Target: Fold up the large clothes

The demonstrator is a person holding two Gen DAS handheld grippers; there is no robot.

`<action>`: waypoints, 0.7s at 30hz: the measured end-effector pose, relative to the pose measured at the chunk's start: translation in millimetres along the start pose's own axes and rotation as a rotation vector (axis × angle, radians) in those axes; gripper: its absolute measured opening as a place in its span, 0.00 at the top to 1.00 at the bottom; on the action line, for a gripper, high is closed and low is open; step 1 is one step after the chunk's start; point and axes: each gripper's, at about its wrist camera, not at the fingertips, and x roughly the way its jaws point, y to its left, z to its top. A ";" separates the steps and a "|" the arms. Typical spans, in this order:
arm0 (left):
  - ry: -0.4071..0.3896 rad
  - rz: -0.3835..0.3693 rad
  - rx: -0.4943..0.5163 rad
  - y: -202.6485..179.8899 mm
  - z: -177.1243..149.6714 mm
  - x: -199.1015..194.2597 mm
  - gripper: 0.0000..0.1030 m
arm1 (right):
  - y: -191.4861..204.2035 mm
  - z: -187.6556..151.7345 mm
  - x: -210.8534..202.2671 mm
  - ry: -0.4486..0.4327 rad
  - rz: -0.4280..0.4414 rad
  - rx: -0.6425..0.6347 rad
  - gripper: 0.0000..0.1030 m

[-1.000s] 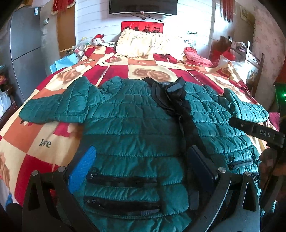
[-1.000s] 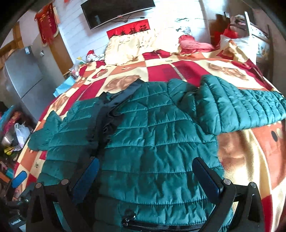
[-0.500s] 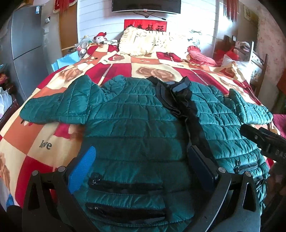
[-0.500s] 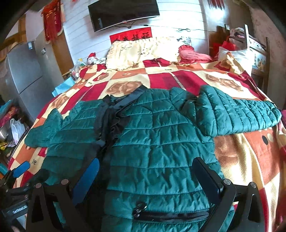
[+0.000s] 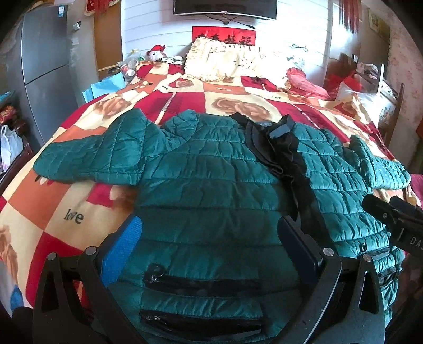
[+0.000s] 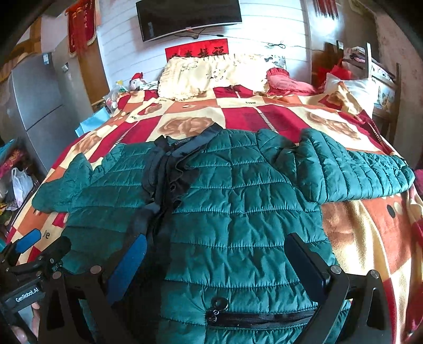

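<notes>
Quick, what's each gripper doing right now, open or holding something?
Left gripper: open, holding nothing, above the green jacket.
Right gripper: open, holding nothing.

Jacket (image 5: 211, 190): teal quilted cloth, puffy, slight sheen on the stitched ribs; black ruffled fabric trim (image 5: 288, 158) down the front, matt; black zip tape at the pockets, small metal pull (image 6: 217, 304).

Blanket (image 5: 79, 201) over the bed: soft fleecy cloth, matt, printed checks.

Left gripper (image 5: 208, 243): matt black plastic frame, bright metal screws, textured blue pads (image 5: 124, 246). Right gripper (image 6: 216, 262): same build.

Far edge: cream knitted-looking pillow (image 6: 211, 74). Fridge (image 5: 45, 63): brushed grey metal. Television (image 6: 189, 17): glossy black.
</notes>
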 end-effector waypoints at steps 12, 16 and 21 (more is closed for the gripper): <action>0.001 0.024 -0.001 9.3 2.8 6.0 0.01 | 2.0 2.9 9.3 0.030 0.001 0.026 0.00; 0.012 0.021 -0.015 16.9 6.9 10.8 0.01 | 3.6 5.9 16.0 0.049 0.012 0.036 0.00; 0.017 0.028 -0.050 36.3 20.6 16.6 0.00 | 8.4 14.6 27.6 0.069 0.006 0.038 0.00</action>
